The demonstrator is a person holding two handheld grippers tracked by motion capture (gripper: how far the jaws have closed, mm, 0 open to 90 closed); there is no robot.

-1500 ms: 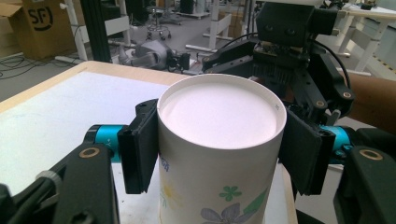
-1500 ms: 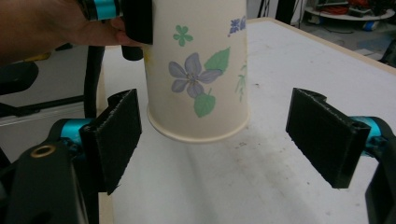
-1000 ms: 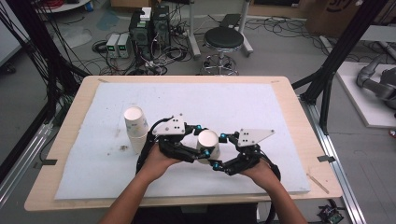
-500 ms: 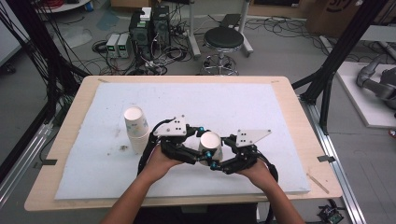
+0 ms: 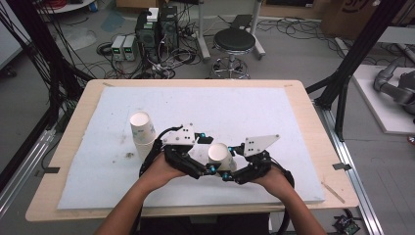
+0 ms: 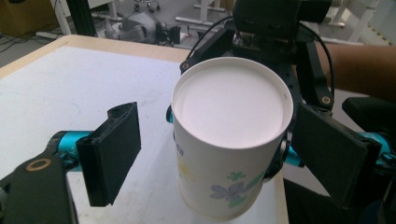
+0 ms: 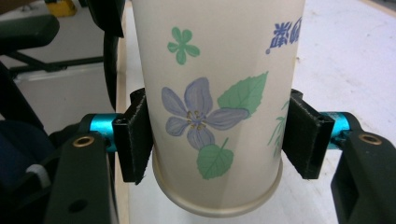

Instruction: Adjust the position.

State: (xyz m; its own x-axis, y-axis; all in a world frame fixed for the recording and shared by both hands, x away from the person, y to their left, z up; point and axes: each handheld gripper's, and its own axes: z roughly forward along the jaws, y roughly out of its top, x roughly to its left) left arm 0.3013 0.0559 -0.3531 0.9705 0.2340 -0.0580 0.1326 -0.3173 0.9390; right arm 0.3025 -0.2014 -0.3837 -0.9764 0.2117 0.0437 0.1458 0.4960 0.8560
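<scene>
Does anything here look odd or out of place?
The cup in the right gripper is held upside down, its rim at the bottom. Small dark specks dirty the mat near the cup stack.

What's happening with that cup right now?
The right gripper is clamped on an upside-down flowered paper cup, held near the front of the white mat. The left gripper sits open around the same cup, jaws not touching. A stack of cups stands to the left.

Flowered paper cup [image 7: 217, 93] upside down, clamped between black jaws.
</scene>
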